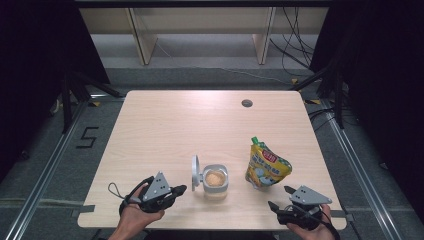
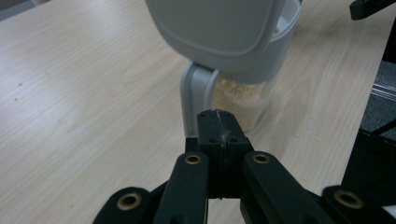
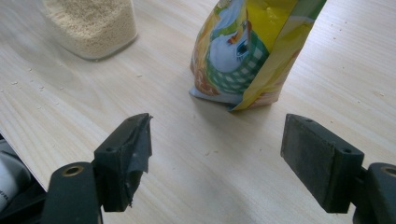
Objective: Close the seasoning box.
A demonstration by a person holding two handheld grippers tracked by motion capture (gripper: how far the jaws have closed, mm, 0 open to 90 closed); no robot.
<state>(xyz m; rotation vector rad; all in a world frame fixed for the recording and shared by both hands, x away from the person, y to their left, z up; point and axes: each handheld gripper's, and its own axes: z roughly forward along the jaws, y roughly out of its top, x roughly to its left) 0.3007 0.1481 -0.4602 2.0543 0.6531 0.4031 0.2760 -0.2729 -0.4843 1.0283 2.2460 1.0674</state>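
Observation:
A clear container (image 1: 216,182) of beige grains stands near the table's front, its grey hinged lid (image 1: 195,172) flipped up on its left side. A yellow spouted pouch (image 1: 266,165) stands upright just to its right. My left gripper (image 1: 180,189) is shut with nothing between its jaws, its tips close to the lid's hinge strap (image 2: 196,93) below the lid (image 2: 219,28). Open and holding nothing, my right gripper (image 1: 280,197) sits in front of the pouch (image 3: 243,51); the gripper's midpoint (image 3: 217,140) is over bare table, with the container (image 3: 93,23) off to its left.
A round cable hole (image 1: 246,103) sits near the far right of the light wooden table (image 1: 190,125). Small crumbs lie on the wood by the pouch. Beyond the table are wooden shelf legs (image 1: 142,40) and floor cables (image 1: 295,50).

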